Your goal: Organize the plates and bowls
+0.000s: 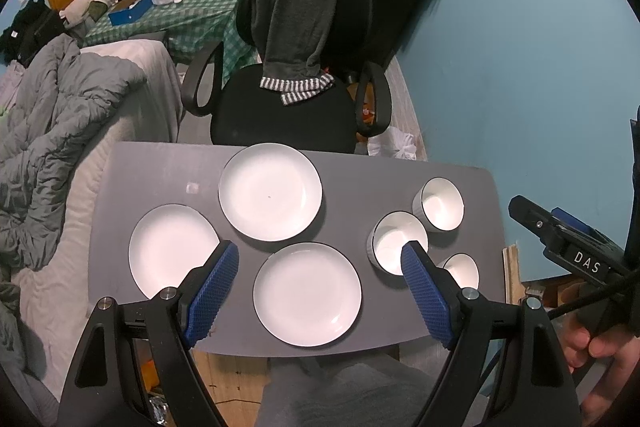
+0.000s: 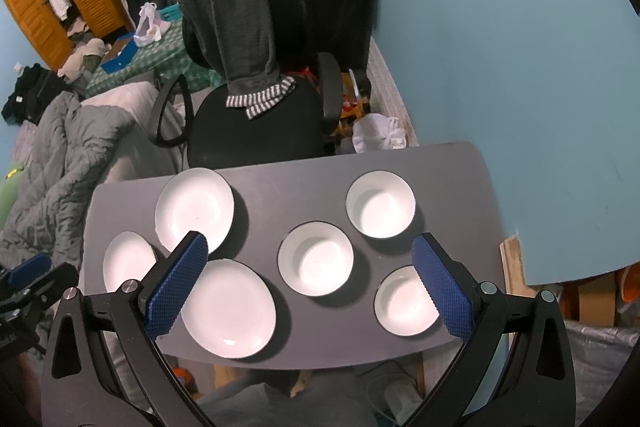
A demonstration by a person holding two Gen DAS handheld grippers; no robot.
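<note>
Both claws spread, empty, above the worktop (image 1: 352, 183): left claw (image 1: 320, 255), right claw (image 2: 310, 247). 3 plates left of the middle bowl (image 2: 316, 259), 2 bowls right. Plan: pinch 1 rim, lift level, stack.

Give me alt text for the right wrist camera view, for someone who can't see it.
Three white plates on the left and three white bowls on the right sit apart, unstacked, on a grey table. The open right hand-held gripper hovers above them, holding nothing. Behind stands a black office chair draped with grey clothing.
</note>
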